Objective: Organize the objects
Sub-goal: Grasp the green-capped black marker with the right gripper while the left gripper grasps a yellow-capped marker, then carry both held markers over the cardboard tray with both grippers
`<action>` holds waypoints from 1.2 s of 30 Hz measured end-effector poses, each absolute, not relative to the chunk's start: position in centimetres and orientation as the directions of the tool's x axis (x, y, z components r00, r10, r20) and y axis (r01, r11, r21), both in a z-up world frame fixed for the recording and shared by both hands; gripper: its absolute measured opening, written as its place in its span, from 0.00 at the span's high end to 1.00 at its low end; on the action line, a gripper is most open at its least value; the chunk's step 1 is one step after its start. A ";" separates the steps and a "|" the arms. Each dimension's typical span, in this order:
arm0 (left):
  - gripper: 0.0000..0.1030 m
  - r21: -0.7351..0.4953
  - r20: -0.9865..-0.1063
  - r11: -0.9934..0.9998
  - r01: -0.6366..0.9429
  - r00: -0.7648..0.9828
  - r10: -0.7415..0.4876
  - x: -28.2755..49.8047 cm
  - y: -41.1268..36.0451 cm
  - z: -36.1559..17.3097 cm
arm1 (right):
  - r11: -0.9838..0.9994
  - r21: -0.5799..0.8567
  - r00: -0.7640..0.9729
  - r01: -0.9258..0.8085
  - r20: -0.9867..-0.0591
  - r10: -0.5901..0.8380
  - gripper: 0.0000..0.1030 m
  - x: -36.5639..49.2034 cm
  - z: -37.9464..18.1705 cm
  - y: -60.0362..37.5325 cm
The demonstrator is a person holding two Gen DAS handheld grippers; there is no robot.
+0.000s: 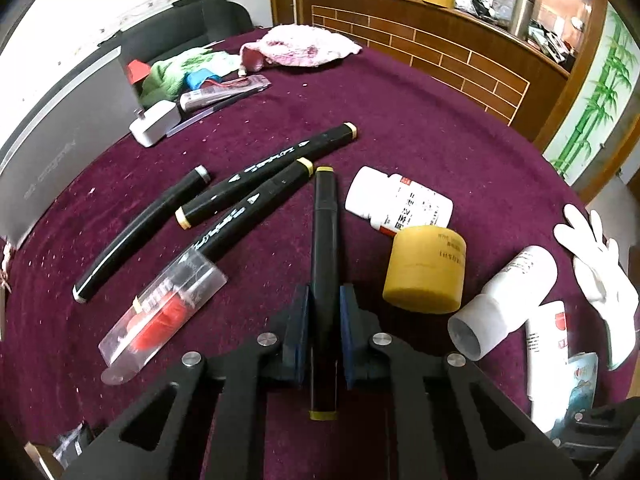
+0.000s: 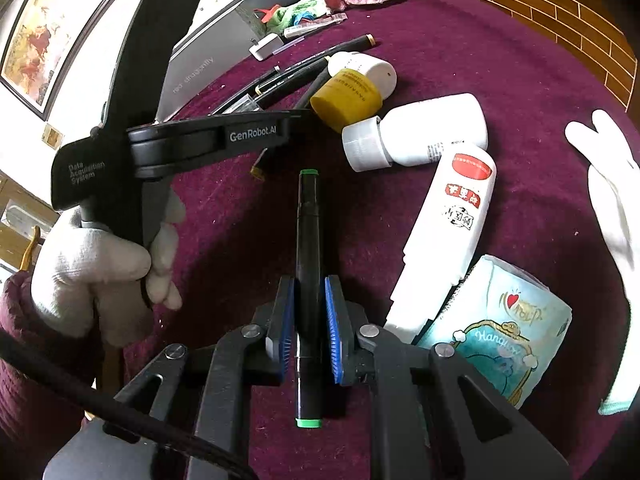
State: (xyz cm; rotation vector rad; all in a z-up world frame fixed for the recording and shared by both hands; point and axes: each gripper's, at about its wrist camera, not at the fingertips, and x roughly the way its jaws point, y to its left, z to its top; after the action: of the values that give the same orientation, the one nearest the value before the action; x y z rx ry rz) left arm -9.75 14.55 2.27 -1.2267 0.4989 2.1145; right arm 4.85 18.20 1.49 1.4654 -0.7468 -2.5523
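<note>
My left gripper (image 1: pixel 325 294) is shut on a black marker with yellow end caps (image 1: pixel 324 232), which points straight ahead between the blue pads. Three more black markers (image 1: pixel 248 184) lie side by side on the purple cloth to its left. My right gripper (image 2: pixel 309 286) is shut on a black marker with green end caps (image 2: pixel 307 240). In the right wrist view a gloved hand (image 2: pixel 96 276) holds the left gripper's black housing (image 2: pixel 208 140) at the left.
A clear case with red contents (image 1: pixel 160 312) lies front left. A yellow jar (image 1: pixel 426 270), white bottles (image 1: pixel 400 200) (image 2: pixel 420 132), a white tube (image 2: pixel 448 232) and a tissue pack (image 2: pixel 492 328) crowd the right. A white glove (image 2: pixel 612 200) lies at the right edge; a grey laptop (image 1: pixel 60 140) stands left.
</note>
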 end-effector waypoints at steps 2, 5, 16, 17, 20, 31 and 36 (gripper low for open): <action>0.89 -0.003 -0.870 -0.747 -0.665 -0.366 0.329 -9.7 13.8 2.4 | -0.876 0.459 -0.528 -0.151 -0.786 -0.321 0.88 4.7 1.5 18.1; 0.89 -0.039 -0.863 -0.769 -0.639 -0.366 0.348 -8.8 12.0 3.2 | -0.881 0.446 -0.522 -0.158 -0.795 -0.309 0.88 4.5 1.7 17.8; 0.89 -0.111 -0.834 -0.783 -0.612 -0.371 0.408 -1.9 4.4 6.1 | -0.898 0.404 -0.508 -0.174 -0.818 -0.270 0.88 4.4 2.1 16.6; 0.89 -0.111 -0.836 -0.782 -0.613 -0.368 0.407 -1.3 4.0 5.8 | -0.898 0.403 -0.503 -0.175 -0.821 -0.270 0.88 4.7 2.1 16.4; 0.89 -0.105 -0.845 -0.784 -0.612 -0.361 0.395 0.4 3.1 4.8 | -0.906 0.388 -0.493 -0.169 -0.830 -0.263 0.88 5.9 1.8 16.8; 0.89 -0.092 -0.865 -0.814 -0.573 -0.359 0.350 1.4 3.8 2.6 | -0.933 0.328 -0.466 -0.152 -0.856 -0.225 0.88 7.2 1.9 15.8; 0.88 -0.043 -0.856 -0.823 -0.567 -0.404 0.323 1.6 4.7 2.4 | -0.947 0.288 -0.462 -0.141 -0.865 -0.194 0.88 7.0 2.1 15.4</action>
State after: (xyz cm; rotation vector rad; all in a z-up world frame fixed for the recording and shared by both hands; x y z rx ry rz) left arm 1.55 4.67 2.44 -1.2810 0.3461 2.2329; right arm 7.00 15.40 2.13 1.6122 -0.5028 -2.6113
